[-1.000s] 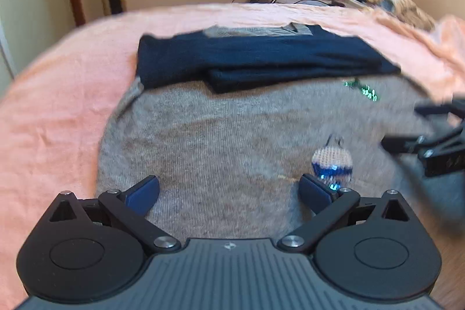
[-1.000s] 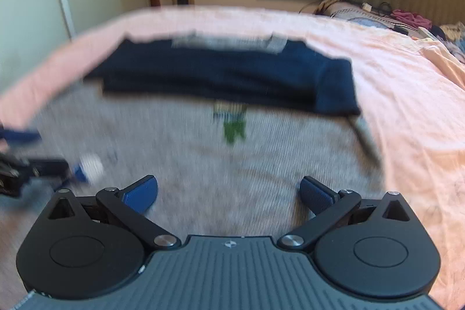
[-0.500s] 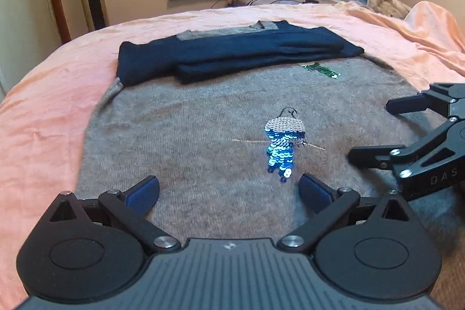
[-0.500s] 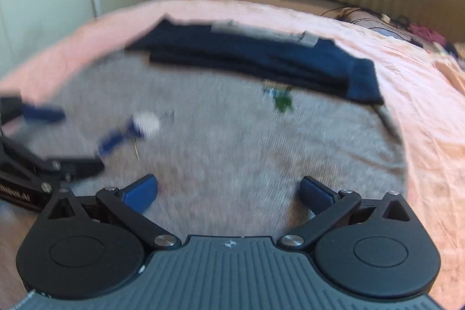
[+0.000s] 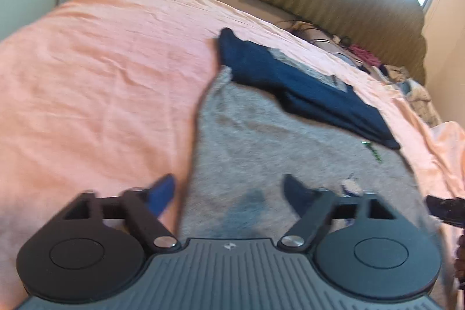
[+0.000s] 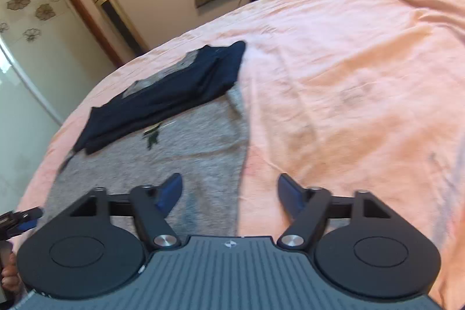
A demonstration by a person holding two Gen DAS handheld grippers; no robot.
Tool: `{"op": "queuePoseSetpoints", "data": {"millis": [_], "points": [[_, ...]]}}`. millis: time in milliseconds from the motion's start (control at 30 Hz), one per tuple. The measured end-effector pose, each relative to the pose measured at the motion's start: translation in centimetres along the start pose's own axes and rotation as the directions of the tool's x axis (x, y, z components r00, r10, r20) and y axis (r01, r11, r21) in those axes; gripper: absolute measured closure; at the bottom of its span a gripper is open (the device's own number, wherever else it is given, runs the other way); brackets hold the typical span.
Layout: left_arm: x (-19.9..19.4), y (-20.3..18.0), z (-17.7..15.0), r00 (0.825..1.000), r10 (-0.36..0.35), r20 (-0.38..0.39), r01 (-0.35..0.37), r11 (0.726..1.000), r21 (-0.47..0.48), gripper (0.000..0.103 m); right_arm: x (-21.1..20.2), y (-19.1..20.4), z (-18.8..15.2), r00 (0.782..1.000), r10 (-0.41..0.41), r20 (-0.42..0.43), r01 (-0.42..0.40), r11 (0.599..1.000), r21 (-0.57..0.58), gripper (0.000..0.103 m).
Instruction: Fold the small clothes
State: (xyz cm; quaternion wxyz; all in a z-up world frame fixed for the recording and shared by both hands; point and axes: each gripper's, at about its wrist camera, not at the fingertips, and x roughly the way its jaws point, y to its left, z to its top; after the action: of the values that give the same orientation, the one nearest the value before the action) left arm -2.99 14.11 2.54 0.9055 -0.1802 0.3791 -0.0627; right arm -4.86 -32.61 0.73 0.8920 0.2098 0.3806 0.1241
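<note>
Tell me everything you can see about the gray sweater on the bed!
The gray sweater looks like soft, fuzzy knit. It lies spread flat on the pink bedsheet. Its dark navy sleeves are folded across the top, over the body. Little decorations sit on the front: a small green one and a blurry white-and-blue one. The left tongs and right tongs, both open, each straddle one side edge near the bottom. Whether they touch it is unclear.

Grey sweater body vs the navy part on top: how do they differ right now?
The grey sweater body lies spread in one flat layer; the navy part is folded into a narrow stacked band along its far end. Grey carries small sequin motifs; navy looks plain. Both rest on the pink bedsheet, untouched by either gripper.
</note>
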Motion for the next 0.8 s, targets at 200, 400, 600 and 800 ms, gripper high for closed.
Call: {"op": "queuePoseSetpoints", "data": {"millis": [200,400,600,800], "points": [[1.1,-0.8,0.2,0.997,0.071,-0.015,-0.071,0.996,0.057,0.098,0.9,1.2,1.3,0.998,-0.044,-0.05,0.039,0.995,-0.09,0.093],[-2.0,-1.0,0.3,0.997,0.055,0.049,-0.061,0.99,0.125,0.098,-2.0,0.2,1.7,0.996,-0.086,0.03,0.089,0.989,-0.118,0.096],[-1.4,0.8,-1.4,0.999,0.043,0.004,-0.043,0.996,0.079,0.089,-1.7,-0.5,0.2,0.998,-0.063,-0.005,0.063,0.997,-0.049,0.065],[-3.6,1.8,-3.5,0.996,-0.092,-0.009,0.092,0.996,-0.006,0.033,-3.0,-0.2,-1.4,0.994,0.084,-0.065,-0.085,0.996,-0.019,0.028]]}}
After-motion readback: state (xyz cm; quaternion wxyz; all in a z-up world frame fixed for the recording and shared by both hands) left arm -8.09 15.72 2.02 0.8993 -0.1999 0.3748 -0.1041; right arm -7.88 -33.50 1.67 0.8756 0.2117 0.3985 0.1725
